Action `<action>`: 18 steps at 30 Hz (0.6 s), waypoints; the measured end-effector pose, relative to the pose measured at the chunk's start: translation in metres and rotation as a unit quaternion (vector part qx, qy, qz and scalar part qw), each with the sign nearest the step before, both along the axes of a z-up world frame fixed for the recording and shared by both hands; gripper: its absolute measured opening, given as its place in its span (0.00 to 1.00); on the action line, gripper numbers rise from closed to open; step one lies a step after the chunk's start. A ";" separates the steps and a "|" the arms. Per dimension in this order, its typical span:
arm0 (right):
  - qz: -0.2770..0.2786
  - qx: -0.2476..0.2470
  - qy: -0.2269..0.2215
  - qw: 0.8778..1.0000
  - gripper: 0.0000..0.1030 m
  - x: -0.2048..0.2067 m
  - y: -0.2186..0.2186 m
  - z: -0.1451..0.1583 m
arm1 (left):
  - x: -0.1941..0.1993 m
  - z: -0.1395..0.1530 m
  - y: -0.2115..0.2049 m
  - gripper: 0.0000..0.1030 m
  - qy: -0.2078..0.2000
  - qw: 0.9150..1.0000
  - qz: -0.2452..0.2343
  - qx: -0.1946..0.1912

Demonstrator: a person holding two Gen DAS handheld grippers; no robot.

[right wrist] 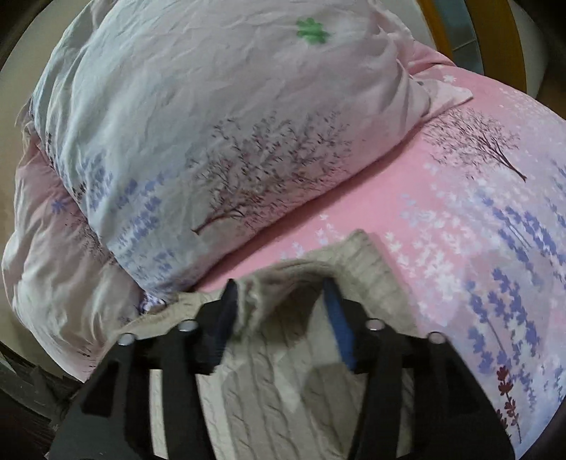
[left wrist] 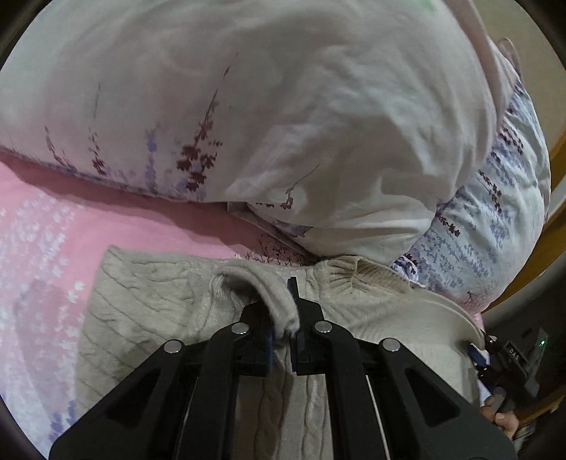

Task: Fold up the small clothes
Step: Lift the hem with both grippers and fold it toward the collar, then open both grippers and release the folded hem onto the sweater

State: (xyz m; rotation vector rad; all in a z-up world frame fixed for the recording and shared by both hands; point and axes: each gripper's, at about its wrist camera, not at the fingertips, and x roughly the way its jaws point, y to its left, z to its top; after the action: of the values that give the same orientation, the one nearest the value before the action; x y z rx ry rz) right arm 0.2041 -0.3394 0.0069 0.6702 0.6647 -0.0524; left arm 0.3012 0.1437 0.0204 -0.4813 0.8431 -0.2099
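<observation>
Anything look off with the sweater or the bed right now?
Nothing damaged or spilled. The beige knit sweater lies rumpled on the pink sheet, one edge pinched in the left gripper; the right gripper stands open over a raised fold.

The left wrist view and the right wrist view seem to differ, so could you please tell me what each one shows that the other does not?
Only the left wrist view shows the left claw shut on a fold of the sweater, the other claw at the sweater's right edge, and a hand holding its handle.

Only the right wrist view shows the right claw with its jaws apart around a raised sweater edge, a green mark on the pillow, and a tree print on the pink sheet.

Both show the beige cable-knit sweater, the pillow and the pink sheet.
</observation>
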 end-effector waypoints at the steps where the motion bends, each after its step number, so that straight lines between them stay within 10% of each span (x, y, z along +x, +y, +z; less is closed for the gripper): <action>1: 0.001 -0.008 -0.002 1.000 0.56 0.000 0.002 0.003 | 0.001 -0.001 0.001 0.09 0.000 1.000 -0.001 -0.008; 4: 0.004 -0.018 -0.001 1.000 0.57 -0.003 0.006 0.003 | -0.001 -0.001 0.002 0.16 -0.001 1.000 -0.010 -0.015; 8: -0.005 -0.016 -0.016 1.000 0.58 -0.022 -0.007 0.011 | -0.014 0.011 0.016 0.63 -0.013 0.999 -0.009 -0.033; 18: 0.045 -0.067 0.001 0.997 0.37 -0.090 -0.042 0.012 | -0.081 0.017 0.063 0.57 -0.016 0.998 -0.058 -0.001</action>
State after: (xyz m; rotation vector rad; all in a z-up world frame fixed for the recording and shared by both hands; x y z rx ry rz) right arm 0.1141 -0.3809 0.0194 0.5117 0.6859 -0.0143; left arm 0.2199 0.2066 0.0378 -0.4305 0.8401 -0.3247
